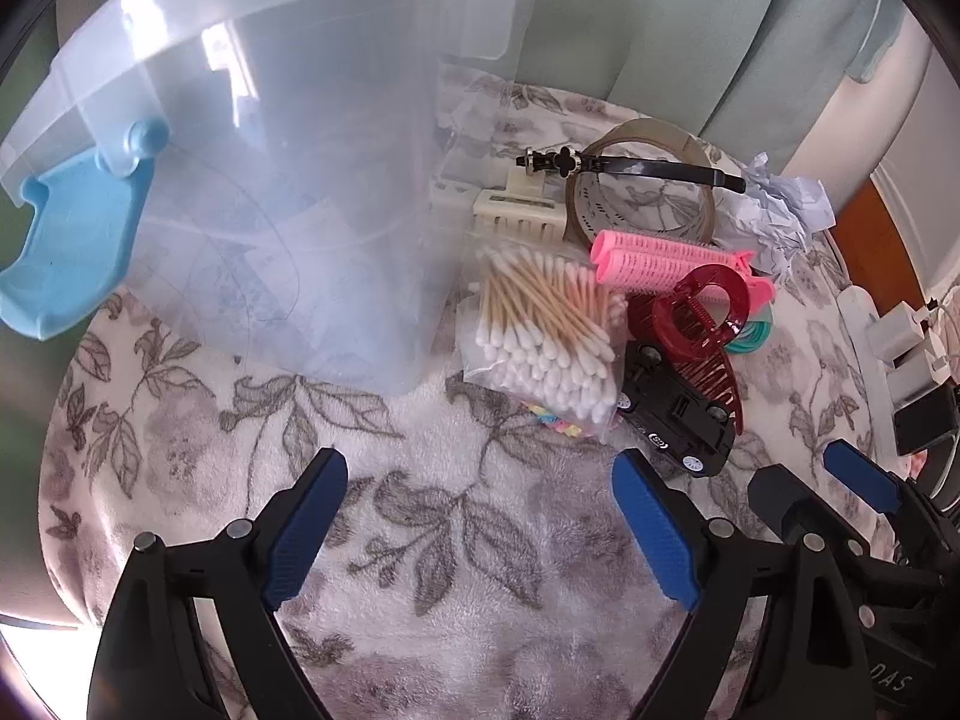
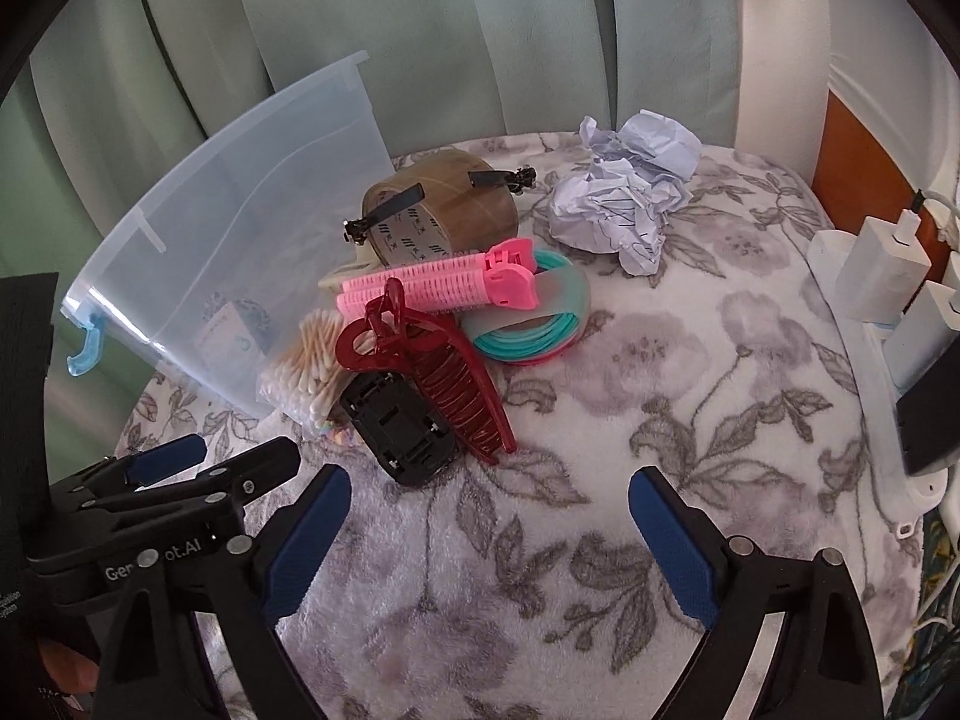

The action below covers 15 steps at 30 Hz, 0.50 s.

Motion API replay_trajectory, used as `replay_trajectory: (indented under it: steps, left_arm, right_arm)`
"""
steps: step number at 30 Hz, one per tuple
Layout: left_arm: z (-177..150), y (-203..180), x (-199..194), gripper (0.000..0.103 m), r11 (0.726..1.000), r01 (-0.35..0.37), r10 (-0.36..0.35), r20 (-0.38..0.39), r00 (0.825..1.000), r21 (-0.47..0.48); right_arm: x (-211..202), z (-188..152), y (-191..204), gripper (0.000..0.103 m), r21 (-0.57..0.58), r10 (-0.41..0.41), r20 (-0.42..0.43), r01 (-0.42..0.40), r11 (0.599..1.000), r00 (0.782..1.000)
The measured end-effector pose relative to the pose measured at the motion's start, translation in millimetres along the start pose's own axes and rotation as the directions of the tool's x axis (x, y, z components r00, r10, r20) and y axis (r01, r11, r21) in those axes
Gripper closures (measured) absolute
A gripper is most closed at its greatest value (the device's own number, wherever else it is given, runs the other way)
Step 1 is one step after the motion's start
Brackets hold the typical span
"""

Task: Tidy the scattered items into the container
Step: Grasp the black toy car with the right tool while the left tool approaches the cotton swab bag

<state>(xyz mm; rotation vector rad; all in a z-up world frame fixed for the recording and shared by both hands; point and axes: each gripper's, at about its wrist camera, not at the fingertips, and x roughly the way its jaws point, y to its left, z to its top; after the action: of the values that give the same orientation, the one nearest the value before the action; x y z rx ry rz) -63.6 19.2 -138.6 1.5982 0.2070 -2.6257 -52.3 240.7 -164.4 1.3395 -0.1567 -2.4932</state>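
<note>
Left gripper (image 1: 480, 483), right gripper (image 2: 489, 507): tilted down, wide apart, empty.

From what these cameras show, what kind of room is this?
Probably a bedroom at home: a floral fleece blanket covers the surface, pale green curtains hang behind, and phone chargers sit plugged in beside it.

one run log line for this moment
left tool: open, empty | right tool: open, empty | clear bin: beside pile | red hair claw: on toy car
</note>
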Motion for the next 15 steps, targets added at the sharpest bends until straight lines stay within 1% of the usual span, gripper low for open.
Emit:
replay_trajectory:
  steps: [4, 6, 9, 15]
  left_arm:
    - [0, 9, 5, 0.013, 1.0, -0.005, 0.005, -0.013, 1.0, -0.023]
    - [0, 14, 7, 0.013, 1.0, -0.005, 0.004, -0.016, 1.0, -0.03]
    - [-1, 18, 10, 0.013, 1.0, -0.001, 0.0, -0.022, 1.0, -0.031]
    - [-1, 24, 15, 0.014, 1.0, 0.006, -0.007, -0.035, 0.999, -0.02]
  right_arm:
    - [9, 3, 5, 0.016, -0.039, 0.03, -0.017, -0.03, 0.999, 0.999]
    - [15, 5, 7, 0.019, -0.049, 0.058, -0.026, -0.059, 0.997, 0.998]
    - [23, 7, 8, 0.022, -0.068, 0.092, -0.041, -0.095, 0.993, 0.995]
    - [31, 14, 15, 0.03, -0.147, 0.132, -0.065, -0.141, 0.979, 0.989]
